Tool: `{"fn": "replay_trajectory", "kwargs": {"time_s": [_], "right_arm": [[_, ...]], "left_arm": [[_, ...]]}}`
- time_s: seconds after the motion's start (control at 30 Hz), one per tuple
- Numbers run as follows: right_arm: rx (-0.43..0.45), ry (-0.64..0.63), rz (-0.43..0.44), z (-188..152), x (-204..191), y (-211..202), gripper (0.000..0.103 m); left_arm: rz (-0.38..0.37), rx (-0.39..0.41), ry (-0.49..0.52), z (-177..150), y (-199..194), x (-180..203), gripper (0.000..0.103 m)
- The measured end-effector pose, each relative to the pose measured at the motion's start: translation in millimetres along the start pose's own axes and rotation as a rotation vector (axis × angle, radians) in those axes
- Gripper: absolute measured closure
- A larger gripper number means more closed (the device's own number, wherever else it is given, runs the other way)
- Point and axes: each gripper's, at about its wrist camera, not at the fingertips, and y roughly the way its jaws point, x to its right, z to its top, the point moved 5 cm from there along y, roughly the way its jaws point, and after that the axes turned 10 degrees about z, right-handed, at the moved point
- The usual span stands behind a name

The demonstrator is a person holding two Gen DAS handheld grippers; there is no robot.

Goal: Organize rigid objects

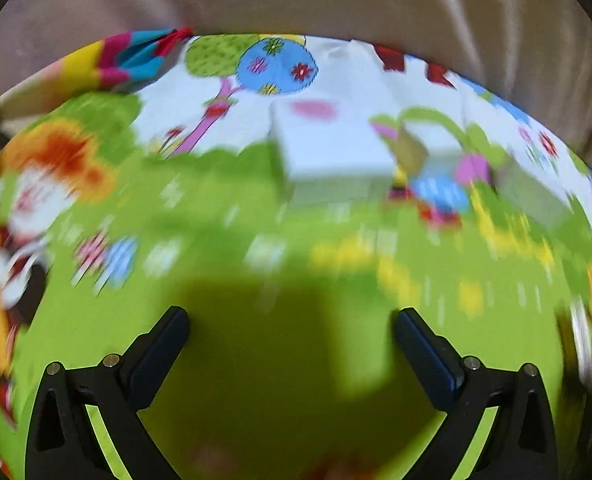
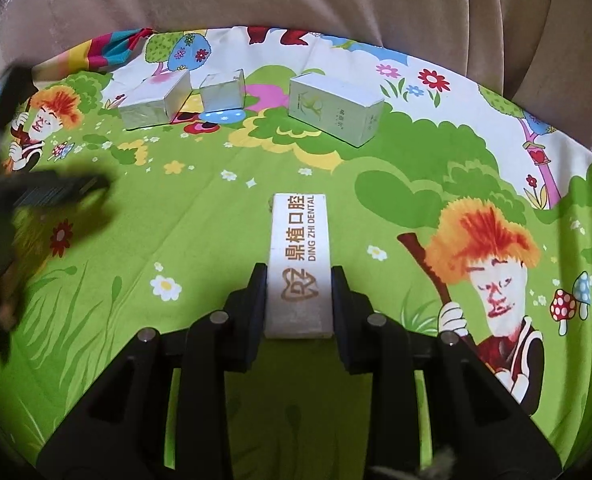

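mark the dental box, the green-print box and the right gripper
dental box (image 2: 299, 264): right wrist view, middle of its printed top face.
green-print box (image 2: 332, 110): right wrist view, long printed side.
right gripper (image 2: 299, 276): right wrist view, midway between fingertips, shut on the dental box.

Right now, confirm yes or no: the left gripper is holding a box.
No. In the left wrist view the left gripper stands open over bare green cloth, with nothing between its fingers.

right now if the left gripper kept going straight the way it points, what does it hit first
Probably the green cartoon-print cloth: the open left gripper points steeply down at a bare patch. Farther along that line sits a white box, but blur makes depth uncertain.
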Motion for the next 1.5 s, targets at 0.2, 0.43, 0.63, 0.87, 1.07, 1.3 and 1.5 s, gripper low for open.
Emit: {"fn": "replay_trajectory", "kwargs": {"time_s": [0.2,0.43,0.63,0.87,1.07,1.3,1.5], "right_arm": [[0.001,0.011,0.013,-1,1,-1,0.068],[0.002,0.02,0.019,-1,1,-1,0.068],[0.002,0.02,0.019,-1,1,-1,0.068],[0.002,0.015,0.014,-1,1,0,0.068],[0.0,0.014,0.014,0,1,0,0.068],[0.003,0.016,0.018,-1,1,0,0.068],[0.011,0.037,-0.019,-2,4,-4,0.069]], "left_arm": [[0.038,-0.054,-0.049,74,47,34,0.0],[-0.042,0.036,0.011,52,21,24,0.037],[-0.132,0.095,0.166,-76,-69,-4,0.037],[-0.119,0.099,0.128,-116,-99,-32,0.036],[-0.112,0.097,0.118,-115,-90,-33,0.036],[-0.112,0.098,0.117,-114,-91,-33,0.036],[-0.122,0.096,0.109,-114,-92,-35,0.036]]}}
